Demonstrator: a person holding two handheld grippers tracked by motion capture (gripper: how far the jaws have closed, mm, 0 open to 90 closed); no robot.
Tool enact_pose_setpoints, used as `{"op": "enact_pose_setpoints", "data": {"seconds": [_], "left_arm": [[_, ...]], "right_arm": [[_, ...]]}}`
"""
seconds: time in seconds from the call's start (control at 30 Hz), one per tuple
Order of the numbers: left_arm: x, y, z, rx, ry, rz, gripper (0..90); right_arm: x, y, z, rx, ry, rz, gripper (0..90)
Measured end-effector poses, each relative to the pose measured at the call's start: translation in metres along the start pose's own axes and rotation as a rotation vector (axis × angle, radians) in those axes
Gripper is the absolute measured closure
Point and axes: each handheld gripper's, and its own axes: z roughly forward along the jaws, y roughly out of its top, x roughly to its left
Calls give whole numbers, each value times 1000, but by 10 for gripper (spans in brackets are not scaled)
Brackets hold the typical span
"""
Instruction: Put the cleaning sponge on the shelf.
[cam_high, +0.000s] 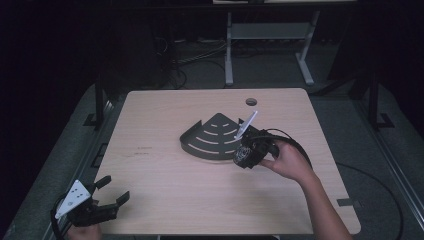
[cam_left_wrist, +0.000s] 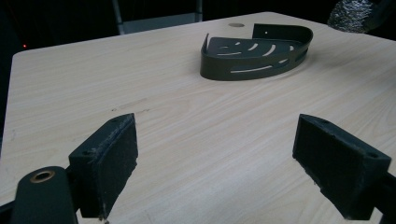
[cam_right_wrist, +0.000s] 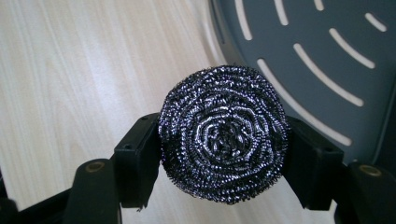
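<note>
Darkness takes up most of the room beyond the pale wooden table (cam_high: 175, 190), with only a white frame leg and some floor cables faintly visible at 12 o'clock in the high view. Near the table's middle sits a dark fan-shaped slotted tray (cam_high: 210, 141), its curved wall facing 6 o'clock and its corner pointing toward 12 o'clock; a small round hole (cam_high: 251, 102) pierces the tabletop beyond it.

At 4 o'clock from the tray, the right gripper (cam_high: 243, 156) is held by a hand (cam_high: 287, 161) whose forearm runs off the bottom edge. Its jaws are clamped on a round steel-wool scourer (cam_right_wrist: 223, 134), which in the right gripper view bulges between the two pads and hides their inner faces. Behind the scourer that view shows the tray's slotted floor at 1 o'clock and bare wood at 9 o'clock; whether the scourer touches the tray wall cannot be told. A thin whitish strip (cam_high: 247, 124) rises from this gripper, its nature unclear.

At 7 o'clock on the table, the left gripper (cam_high: 117, 191) hangs by the near edge with its jaws spread wide and nothing between them; its hand is mostly cut off by the frame. In the left gripper view the tray lies well ahead, and a glint of the scourer shows at the top right corner.
</note>
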Motion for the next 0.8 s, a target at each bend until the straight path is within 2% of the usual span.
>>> {"op": "enact_pose_setpoints", "data": {"seconds": [0.27,0.8], "left_arm": [[0,0,0,-1,-2,2,133],[0,1,-1,-5,-2,2,133]], "right_arm": [[-10,14,-1,6,-2,0,335],[-33,38,14,34,14,26,335]]}}
